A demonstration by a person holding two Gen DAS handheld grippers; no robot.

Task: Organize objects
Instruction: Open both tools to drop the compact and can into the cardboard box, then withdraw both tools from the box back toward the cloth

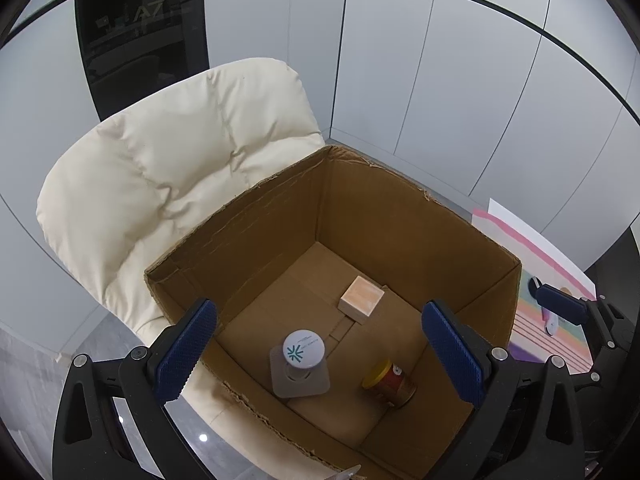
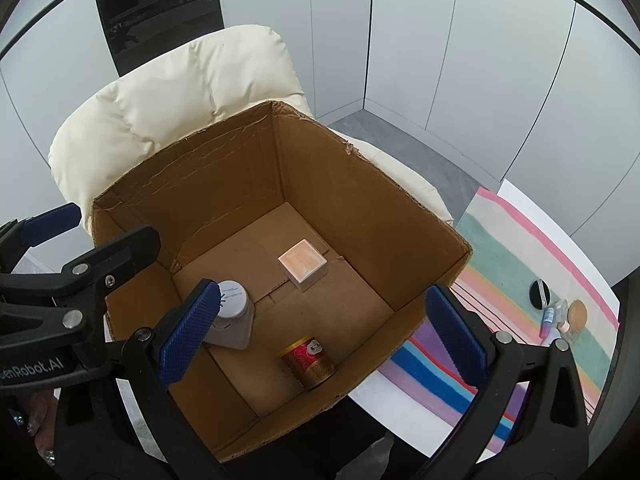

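An open cardboard box (image 1: 400, 216) (image 2: 360, 184) rests on a cream padded chair. Inside lie a white bottle (image 1: 302, 354) (image 2: 234, 312), a small wooden cube box (image 1: 361, 298) (image 2: 303, 264) and a red and gold can (image 1: 390, 384) (image 2: 310, 360) on its side. My left gripper (image 1: 320, 356) is open and empty above the box's near left rim. My right gripper (image 2: 324, 336) is open and empty above the box's near side. The left gripper (image 2: 52, 220) also shows at the left edge of the right wrist view.
The cream chair (image 1: 168, 184) backs the box. A striped cloth (image 2: 520, 288) on the white table to the right holds a round black item (image 2: 538, 294), a small bottle (image 2: 548, 320) and other small items (image 2: 576, 314). Grey wall panels stand behind.
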